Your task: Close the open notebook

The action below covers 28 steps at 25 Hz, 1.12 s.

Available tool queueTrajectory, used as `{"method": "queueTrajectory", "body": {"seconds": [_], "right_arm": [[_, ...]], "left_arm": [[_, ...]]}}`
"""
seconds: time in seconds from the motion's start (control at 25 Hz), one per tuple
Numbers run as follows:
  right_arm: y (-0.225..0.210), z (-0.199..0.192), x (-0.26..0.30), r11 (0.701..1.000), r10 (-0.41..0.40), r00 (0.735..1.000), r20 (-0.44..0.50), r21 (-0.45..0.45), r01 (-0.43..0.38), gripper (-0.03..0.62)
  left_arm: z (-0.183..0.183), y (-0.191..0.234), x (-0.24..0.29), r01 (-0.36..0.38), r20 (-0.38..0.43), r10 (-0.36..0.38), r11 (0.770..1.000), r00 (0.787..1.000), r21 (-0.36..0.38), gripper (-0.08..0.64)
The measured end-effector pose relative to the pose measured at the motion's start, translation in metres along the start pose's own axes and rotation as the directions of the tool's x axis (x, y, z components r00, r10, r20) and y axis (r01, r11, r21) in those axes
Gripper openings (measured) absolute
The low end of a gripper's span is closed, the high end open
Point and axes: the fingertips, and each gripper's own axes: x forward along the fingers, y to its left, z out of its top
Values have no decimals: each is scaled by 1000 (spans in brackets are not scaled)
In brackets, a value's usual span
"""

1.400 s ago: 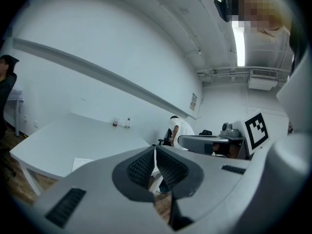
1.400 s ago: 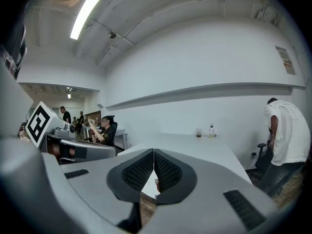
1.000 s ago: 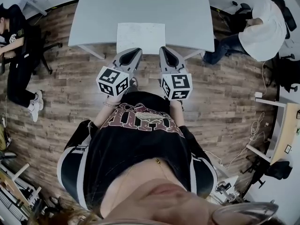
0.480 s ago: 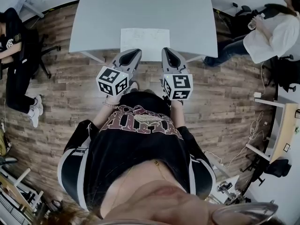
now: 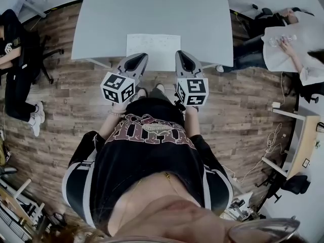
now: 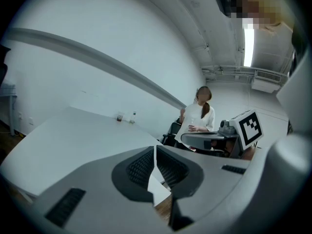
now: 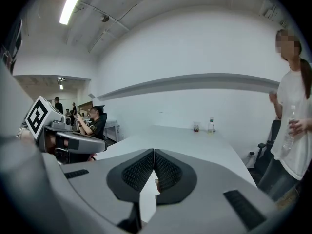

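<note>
The open notebook [image 5: 153,49] lies flat, white pages up, at the near edge of the grey table [image 5: 152,9]. My left gripper [image 5: 140,58] sits just short of the notebook's near left corner, its jaws closed together and empty. My right gripper [image 5: 183,55] is at the near right corner, also shut with nothing held. In the left gripper view the closed left gripper [image 6: 155,155] points across the table top. In the right gripper view the right gripper [image 7: 154,160] shows the same closed pads over the table.
A cup [image 6: 119,117] and a small bottle [image 7: 210,126] stand at the table's far end. One person sits at the left [image 5: 15,39] and another is at the right [image 5: 293,44] on the wooden floor [image 5: 243,100]. More desks stand at the right.
Both grippers have shifted a little along the table's near edge, jaws still closed. The person at the right has leaned and moved their arms.
</note>
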Motion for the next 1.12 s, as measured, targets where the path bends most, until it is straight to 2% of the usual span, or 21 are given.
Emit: {"method": "queueTrajectory", "body": {"seconds": [0.36, 0.68, 0.96, 1.12], "right_arm": [[-39, 11, 32, 995, 86, 996, -40, -55, -88, 20], [-67, -3, 47, 984, 135, 987, -91, -106, -145, 20], [-83, -25, 59, 985, 129, 982, -141, -100, -143, 20], [-85, -31, 68, 985, 124, 978, -168, -96, -141, 20]], "left_arm": [[14, 12, 35, -97, -12, 97, 995, 995, -31, 46], [6, 27, 50, -182, -25, 180, 982, 983, -52, 46], [-5, 43, 60, -207, -64, 204, 977, 977, -55, 45], [-13, 53, 67, -201, -114, 196, 979, 974, -27, 46]]}}
